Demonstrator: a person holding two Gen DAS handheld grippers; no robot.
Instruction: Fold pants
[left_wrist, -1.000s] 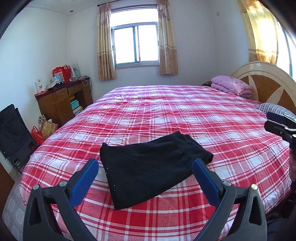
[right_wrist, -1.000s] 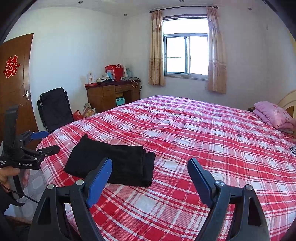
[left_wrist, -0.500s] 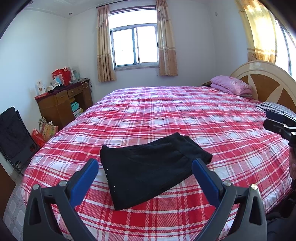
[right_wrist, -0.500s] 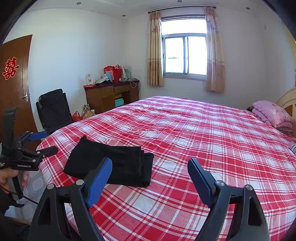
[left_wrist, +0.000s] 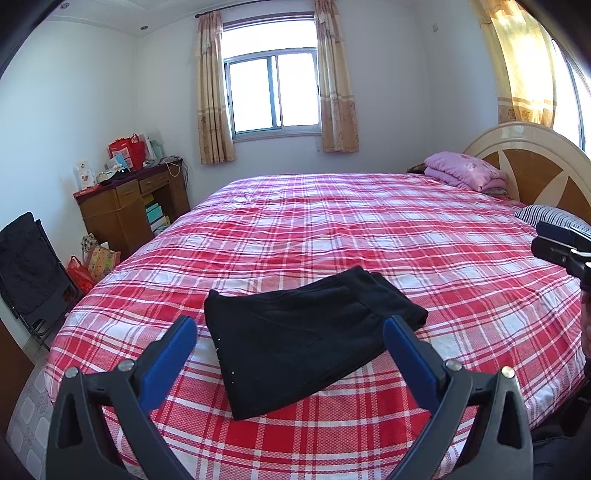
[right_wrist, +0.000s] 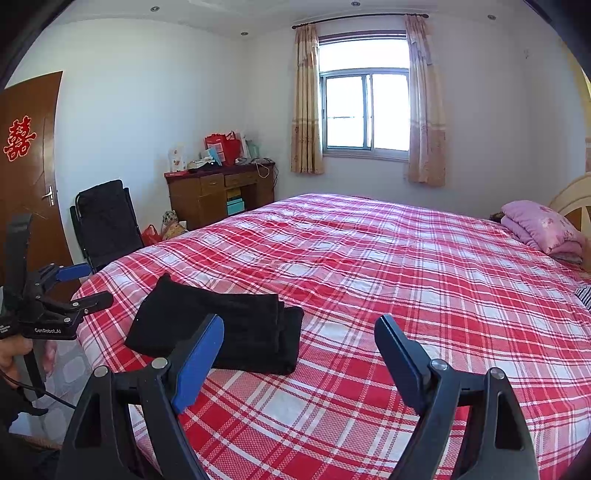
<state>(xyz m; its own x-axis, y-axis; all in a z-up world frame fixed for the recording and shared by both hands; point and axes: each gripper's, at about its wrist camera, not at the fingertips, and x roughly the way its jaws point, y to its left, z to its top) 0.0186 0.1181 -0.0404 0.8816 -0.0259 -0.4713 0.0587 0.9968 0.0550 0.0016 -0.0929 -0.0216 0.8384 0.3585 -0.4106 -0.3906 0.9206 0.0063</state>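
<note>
- I see the black pants (left_wrist: 310, 332) lying as a compact folded rectangle on the red plaid bed (left_wrist: 369, 229), in the lower middle of the left wrist view and at lower left in the right wrist view.
- In the right wrist view I make out stacked layers at the right-hand end of the bundle, so I judge that several folds are already in and the legs are doubled over.
- I hold the left gripper (left_wrist: 290, 343) above the near edge of the bed with its blue fingers (left_wrist: 170, 354) spread wide; the pants show in the gap between them in the picture, but the fingers do not touch the cloth.
- I hold the right gripper (right_wrist: 299, 350) wide open too, with nothing between its fingers (right_wrist: 199, 358); it points at bare bedspread to the right of the pants, and its left finger only overlaps the bundle in the picture.
- Neither gripper holds anything, and the cloth lies flat and settled with no loose leg trailing out.
- My judgement: the folding is finished or close to it. What could be left is squaring the slightly stepped edges at the right-hand end, or one last fold if a smaller packet is wanted.
- A pink folded blanket (left_wrist: 465, 170) sits at the upper right by the headboard, well apart from the pants.
</note>
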